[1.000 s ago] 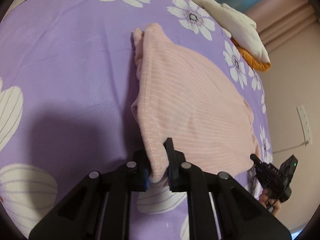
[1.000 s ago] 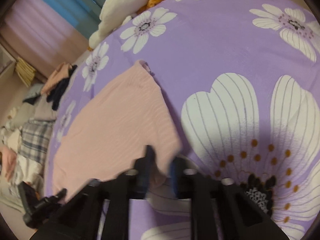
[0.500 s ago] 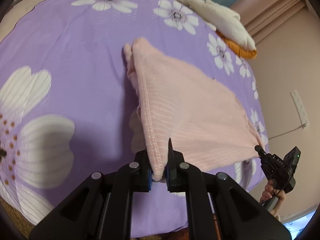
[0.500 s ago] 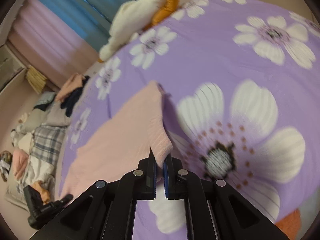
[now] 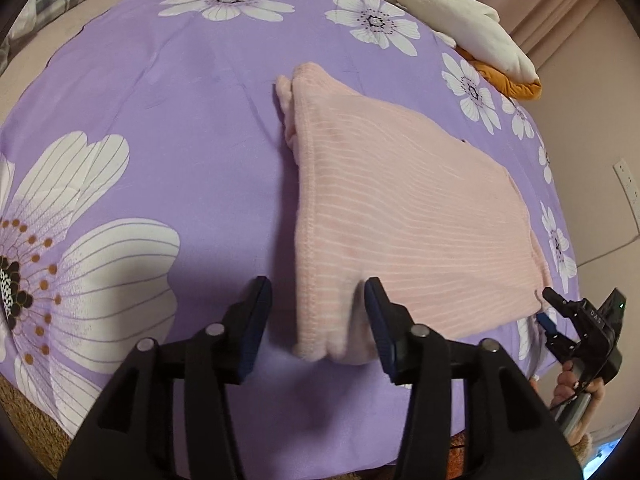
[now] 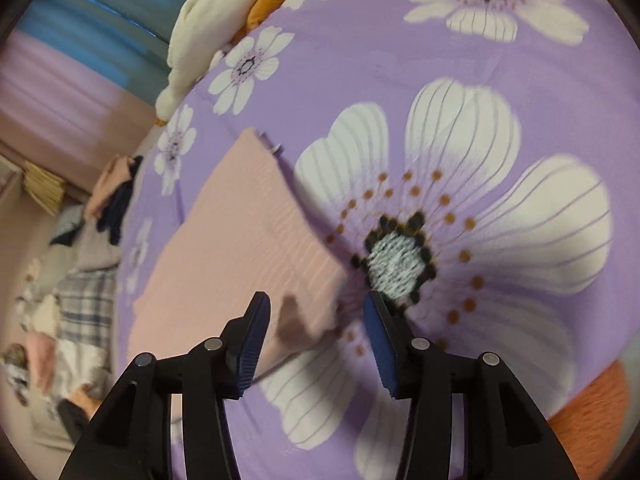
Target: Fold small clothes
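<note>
pink garment (image 5: 404,216) lying folded flat on the purple flowered bedspread (image 5: 168,120) | left claw (image 5: 318,322) having just been opening, corner lying loose between its jaws | right claw (image 6: 316,328) likewise opening, gripping nothing, over the other corner | white-and-orange clothes (image 5: 468,36) sitting at far edge

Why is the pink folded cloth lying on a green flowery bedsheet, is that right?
Not quite: the bedsheet is purple, not green, as the left wrist view shows. The rest holds: the pink folded cloth does lie on it, and the sheet has white flowers.
</note>
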A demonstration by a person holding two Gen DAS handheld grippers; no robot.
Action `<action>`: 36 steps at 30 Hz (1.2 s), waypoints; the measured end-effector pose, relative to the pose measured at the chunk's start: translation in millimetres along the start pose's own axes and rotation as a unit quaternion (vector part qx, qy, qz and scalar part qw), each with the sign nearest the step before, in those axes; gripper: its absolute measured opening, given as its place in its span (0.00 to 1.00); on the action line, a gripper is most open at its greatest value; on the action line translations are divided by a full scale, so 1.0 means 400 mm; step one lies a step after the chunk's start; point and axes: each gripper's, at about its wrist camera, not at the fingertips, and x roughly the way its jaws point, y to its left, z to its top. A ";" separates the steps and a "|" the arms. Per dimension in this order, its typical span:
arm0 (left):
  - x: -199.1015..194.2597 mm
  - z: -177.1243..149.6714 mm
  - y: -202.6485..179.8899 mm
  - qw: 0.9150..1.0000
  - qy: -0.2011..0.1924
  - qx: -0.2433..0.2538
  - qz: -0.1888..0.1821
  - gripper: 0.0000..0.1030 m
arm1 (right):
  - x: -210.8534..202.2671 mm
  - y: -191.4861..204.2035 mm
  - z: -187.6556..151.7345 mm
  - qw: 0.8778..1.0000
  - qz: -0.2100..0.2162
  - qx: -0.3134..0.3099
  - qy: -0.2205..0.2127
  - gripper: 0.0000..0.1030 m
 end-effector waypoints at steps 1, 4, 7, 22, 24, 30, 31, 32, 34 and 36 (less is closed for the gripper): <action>-0.002 -0.001 0.001 1.000 0.000 -0.003 -0.001 0.47 | 0.008 0.002 -0.004 1.000 0.010 0.005 0.001 0.47; -0.005 0.002 0.002 1.000 -0.002 -0.012 -0.002 0.50 | 0.038 0.011 -0.001 0.999 0.043 0.016 0.002 0.47; -0.008 0.012 0.000 0.999 -0.011 -0.030 0.006 0.53 | 0.065 0.031 0.010 0.998 0.047 0.023 -0.019 0.47; -0.036 0.021 0.035 0.998 -0.027 -0.050 0.024 0.62 | 0.084 0.208 0.039 0.992 -0.031 -0.080 -0.095 0.16; -0.054 0.025 0.046 0.997 -0.036 -0.053 0.030 0.63 | 0.072 0.249 0.040 0.989 -0.031 -0.102 -0.102 0.16; -0.099 0.032 0.084 0.994 -0.062 -0.082 0.037 0.63 | 0.079 0.415 0.011 0.972 -0.010 -0.209 -0.108 0.15; -0.103 0.033 0.088 0.994 -0.064 -0.086 0.038 0.63 | 0.086 0.449 -0.002 0.967 -0.002 -0.232 -0.102 0.15; -0.108 0.032 0.095 0.993 -0.066 -0.089 0.038 0.63 | 0.094 0.473 -0.013 0.964 0.003 -0.248 -0.098 0.15; -0.114 0.031 0.103 0.993 -0.067 -0.093 0.038 0.63 | 0.111 0.519 -0.038 0.956 0.011 -0.281 -0.085 0.15; -0.119 0.027 0.111 0.992 -0.068 -0.097 0.038 0.63 | 0.130 0.565 -0.076 0.947 0.027 -0.314 -0.063 0.15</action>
